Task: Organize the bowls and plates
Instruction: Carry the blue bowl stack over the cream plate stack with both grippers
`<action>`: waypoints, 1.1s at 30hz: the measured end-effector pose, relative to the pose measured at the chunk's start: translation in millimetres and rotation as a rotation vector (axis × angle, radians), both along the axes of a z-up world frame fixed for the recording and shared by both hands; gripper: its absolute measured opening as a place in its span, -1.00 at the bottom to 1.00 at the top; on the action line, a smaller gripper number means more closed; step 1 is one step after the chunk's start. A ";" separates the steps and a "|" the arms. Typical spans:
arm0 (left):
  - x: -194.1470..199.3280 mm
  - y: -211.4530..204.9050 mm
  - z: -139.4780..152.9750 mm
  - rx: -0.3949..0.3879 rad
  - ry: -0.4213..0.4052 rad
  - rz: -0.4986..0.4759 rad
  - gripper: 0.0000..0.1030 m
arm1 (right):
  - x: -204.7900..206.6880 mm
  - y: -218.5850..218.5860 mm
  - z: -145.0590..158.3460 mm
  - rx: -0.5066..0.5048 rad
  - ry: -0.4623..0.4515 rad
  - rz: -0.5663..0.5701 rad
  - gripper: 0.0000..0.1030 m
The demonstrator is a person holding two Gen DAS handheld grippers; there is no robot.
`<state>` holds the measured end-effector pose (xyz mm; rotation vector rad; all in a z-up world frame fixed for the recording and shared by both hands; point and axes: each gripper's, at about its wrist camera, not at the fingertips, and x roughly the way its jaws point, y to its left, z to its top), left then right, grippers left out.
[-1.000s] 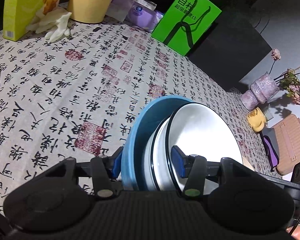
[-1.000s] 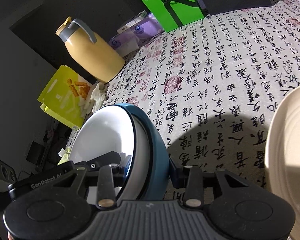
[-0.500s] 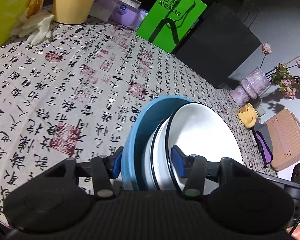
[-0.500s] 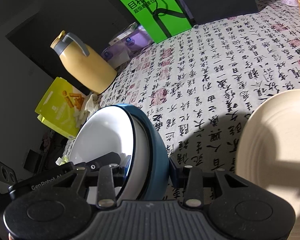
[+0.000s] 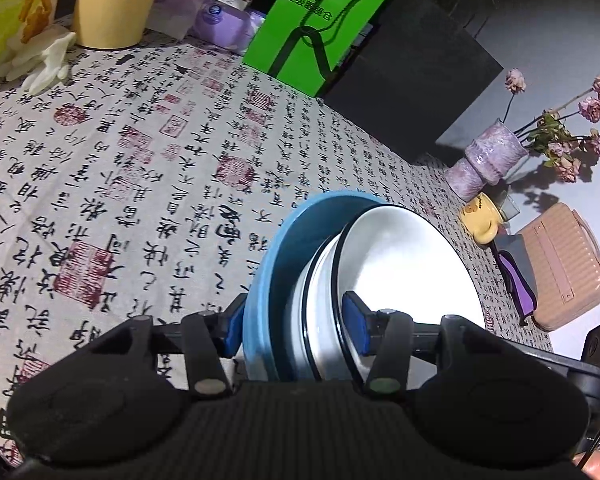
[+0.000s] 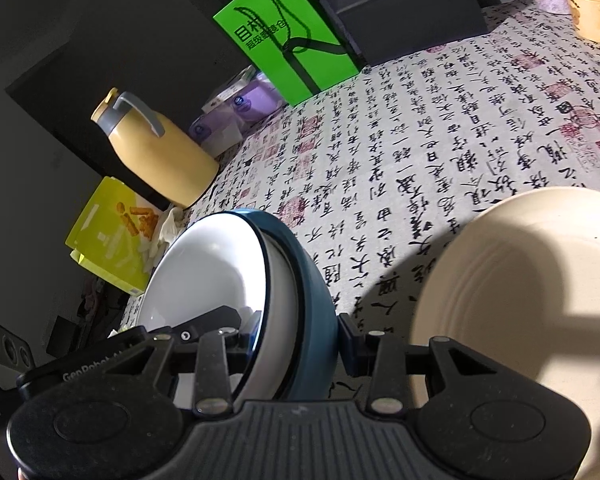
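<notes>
1. A stack of bowls [image 5: 300,276] is held up off the table between both grippers: a blue bowl [image 5: 260,280] on the outside, with white black-rimmed bowls [image 5: 404,264] nested inside it. How many white ones there are cannot be told for sure; at least two rims show.
2. The left gripper [image 5: 296,326] has its jaws clamped on one side of the stack, one blue pad against the outside of the blue bowl and the other inside the innermost white bowl.
3. The right gripper [image 6: 300,336] is clamped on the opposite side of the stack in the same manner, one finger on the blue outer wall and one on the white inside.
4. In the right wrist view a cream plate [image 6: 520,300] lies on the table [image 5: 140,152] just beside the held stack, partly in shadow.
5. The table wears a cloth printed with black calligraphy and red seals.
6. Along its far edge stand a yellow jug [image 6: 156,152], a yellow-green box [image 6: 108,236], white gloves [image 5: 44,64], purple packets [image 5: 216,20], a green bag [image 5: 316,28] and a black box [image 5: 412,76].
7. Toward the far right corner are a purple vase [image 5: 488,156] with faded pink flowers, a yellow mug [image 5: 480,216] and a pink case [image 5: 560,268].
</notes>
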<state>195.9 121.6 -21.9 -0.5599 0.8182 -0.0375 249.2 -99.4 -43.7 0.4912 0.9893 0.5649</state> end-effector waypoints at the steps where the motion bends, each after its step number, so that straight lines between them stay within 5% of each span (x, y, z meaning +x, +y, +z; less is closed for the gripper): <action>1: 0.2 -2.0 0.0 0.000 0.000 -0.003 -0.04 | -0.2 -2.0 -0.1 0.000 0.000 -0.003 -0.28; 33: 25.1 -80.7 5.2 0.018 -0.010 -0.095 -0.04 | 0.5 -83.8 -0.2 0.022 -0.007 -0.109 -0.28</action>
